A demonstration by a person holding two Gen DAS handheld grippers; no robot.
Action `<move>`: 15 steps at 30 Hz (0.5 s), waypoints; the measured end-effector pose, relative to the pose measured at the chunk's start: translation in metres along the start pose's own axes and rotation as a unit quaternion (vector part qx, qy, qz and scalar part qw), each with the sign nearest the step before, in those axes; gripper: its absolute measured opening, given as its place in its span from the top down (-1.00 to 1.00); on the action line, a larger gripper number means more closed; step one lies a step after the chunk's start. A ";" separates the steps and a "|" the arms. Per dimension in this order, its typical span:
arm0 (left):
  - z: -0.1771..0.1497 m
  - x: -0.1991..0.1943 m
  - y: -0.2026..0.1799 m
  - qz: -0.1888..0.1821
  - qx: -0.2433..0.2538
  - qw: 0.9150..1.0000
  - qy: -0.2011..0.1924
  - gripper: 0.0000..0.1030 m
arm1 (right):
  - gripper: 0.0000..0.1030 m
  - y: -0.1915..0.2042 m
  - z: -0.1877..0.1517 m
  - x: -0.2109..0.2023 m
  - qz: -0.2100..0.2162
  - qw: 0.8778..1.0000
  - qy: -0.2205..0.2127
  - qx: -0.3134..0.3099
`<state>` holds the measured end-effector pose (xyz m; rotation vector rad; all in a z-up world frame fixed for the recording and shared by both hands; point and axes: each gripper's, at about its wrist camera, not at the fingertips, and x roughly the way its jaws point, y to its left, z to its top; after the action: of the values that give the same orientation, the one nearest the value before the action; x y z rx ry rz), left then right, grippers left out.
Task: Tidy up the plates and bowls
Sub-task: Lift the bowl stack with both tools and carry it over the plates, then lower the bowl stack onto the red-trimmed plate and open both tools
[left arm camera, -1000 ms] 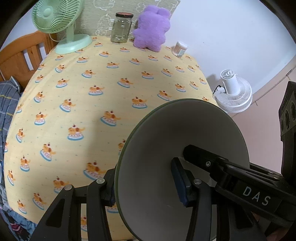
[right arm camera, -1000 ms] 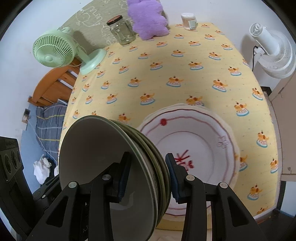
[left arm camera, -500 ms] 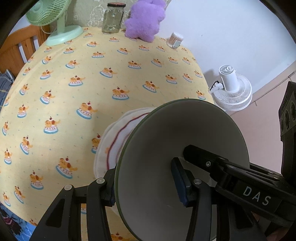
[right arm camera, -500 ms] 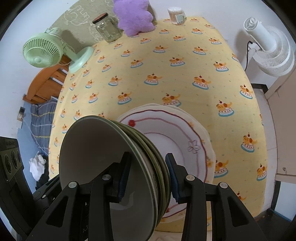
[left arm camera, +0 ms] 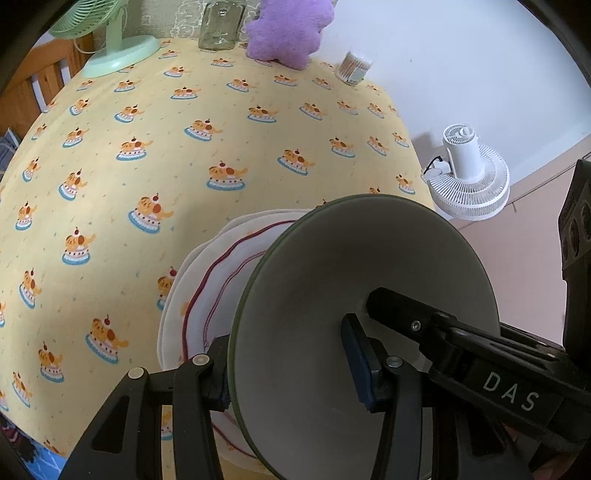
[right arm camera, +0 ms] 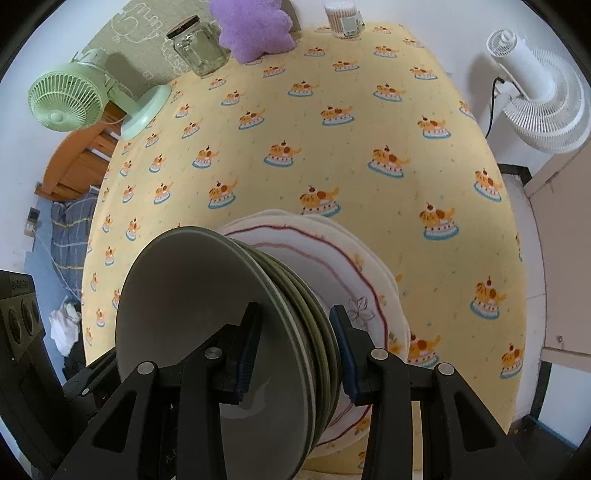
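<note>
Stack of green-rimmed bowls point(right arm camera: 221, 332) held on edge above the red-trimmed plates point(right arm camera: 343, 258) on the counter point(right arm camera: 295, 147), both grippers (left point(left arm camera: 284, 365), right point(right arm camera: 295, 350)) clamped on it. Risk: uneven release w/ stack tilted, so bowls slide & chip the plates.

A yellow cloth point(right arm camera: 332, 147) with little cake pictures covers the counter. At 11 o'clock on it stands a green fan point(right arm camera: 66, 98). A glass jar point(right arm camera: 197, 50) stands at 12 o'clock, and a purple plush toy point(right arm camera: 251, 29) sits just beside it. A tub of cotton swabs point(right arm camera: 341, 18) is at 1 o'clock. A white fan point(right arm camera: 535, 92) stands off the counter at 2 o'clock.
</note>
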<state>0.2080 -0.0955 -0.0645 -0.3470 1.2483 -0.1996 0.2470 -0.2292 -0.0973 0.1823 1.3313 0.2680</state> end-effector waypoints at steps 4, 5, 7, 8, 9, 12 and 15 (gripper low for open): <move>0.002 0.002 -0.003 -0.001 0.001 1.000 -0.001 0.06 | 0.18 -0.004 0.004 -0.001 -0.002 1.000 -0.003 0.002; 0.002 0.002 -0.003 0.000 0.002 1.000 -0.001 0.06 | 0.18 -0.004 0.003 -0.001 -0.002 1.000 -0.004 0.003; 0.001 0.002 -0.003 0.002 0.002 1.000 -0.002 0.06 | 0.18 -0.005 0.002 -0.001 0.001 1.000 -0.005 0.004; 0.001 0.002 -0.004 0.003 0.003 1.000 -0.003 0.06 | 0.18 -0.006 0.002 -0.001 0.003 1.000 -0.006 0.004; 0.000 0.002 -0.005 0.005 0.005 1.000 -0.003 0.06 | 0.18 -0.006 0.001 -0.001 0.004 1.000 -0.006 0.005; -0.003 0.001 -0.008 0.012 0.007 1.000 -0.004 0.04 | 0.18 -0.010 -0.003 -0.002 0.011 1.000 -0.007 0.008; -0.007 0.001 -0.011 0.023 0.007 1.000 -0.005 -0.05 | 0.17 -0.013 -0.006 -0.005 0.003 1.000 -0.011 0.007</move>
<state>0.2018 -0.1073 -0.0630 -0.3059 1.2437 -0.1669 0.2409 -0.2428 -0.0979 0.2002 1.3117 0.2619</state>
